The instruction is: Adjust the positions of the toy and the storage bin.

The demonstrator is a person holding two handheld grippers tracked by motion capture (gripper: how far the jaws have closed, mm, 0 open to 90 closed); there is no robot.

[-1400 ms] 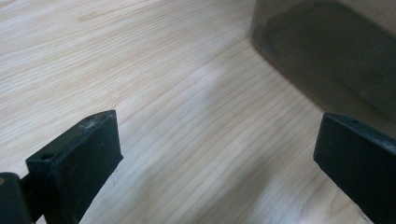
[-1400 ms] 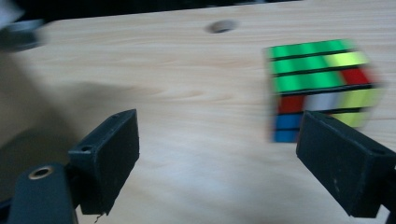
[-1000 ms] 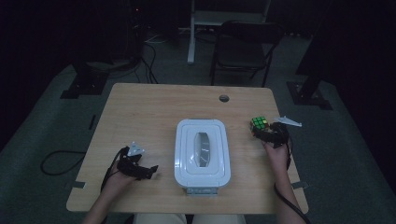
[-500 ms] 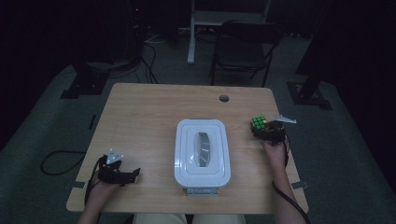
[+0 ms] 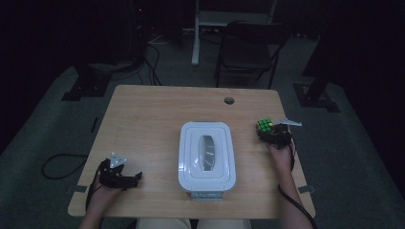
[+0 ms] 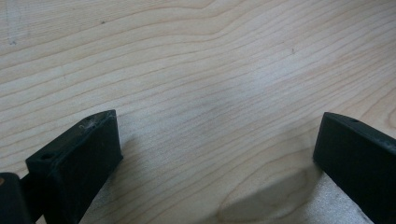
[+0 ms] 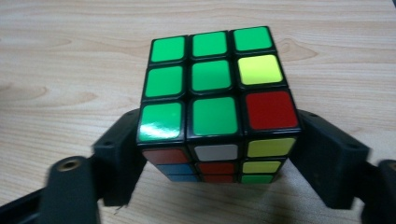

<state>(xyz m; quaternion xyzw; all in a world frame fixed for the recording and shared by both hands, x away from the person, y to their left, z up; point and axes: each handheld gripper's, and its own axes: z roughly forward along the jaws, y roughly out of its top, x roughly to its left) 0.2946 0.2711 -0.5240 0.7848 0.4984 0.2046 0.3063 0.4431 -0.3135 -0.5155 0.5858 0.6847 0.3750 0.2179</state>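
A Rubik's cube [image 5: 264, 126] with a mostly green top sits on the wooden table [image 5: 153, 114] near its right edge. My right gripper [image 5: 268, 131] reaches it from the near side. In the right gripper view its jaws have just been closing and the pads [image 7: 122, 149] now press both sides of the cube [image 7: 210, 93]. My left gripper [image 5: 133, 180] rests at the front left of the table, pointing right. Its jaws stand wide open over bare wood [image 6: 210, 93] with nothing between them.
A white lidded plastic box [image 5: 207, 155] stands in the middle of the table, between the two hands. A round cable hole [image 5: 229, 100] lies behind it. A dark chair [image 5: 250, 47] stands beyond the far edge, and a cable [image 5: 57, 164] loops on the floor at left.
The left hand has moved left and nearer the front edge, then stopped. The right gripper's jaws have closed in on the cube; that hand has stayed put.
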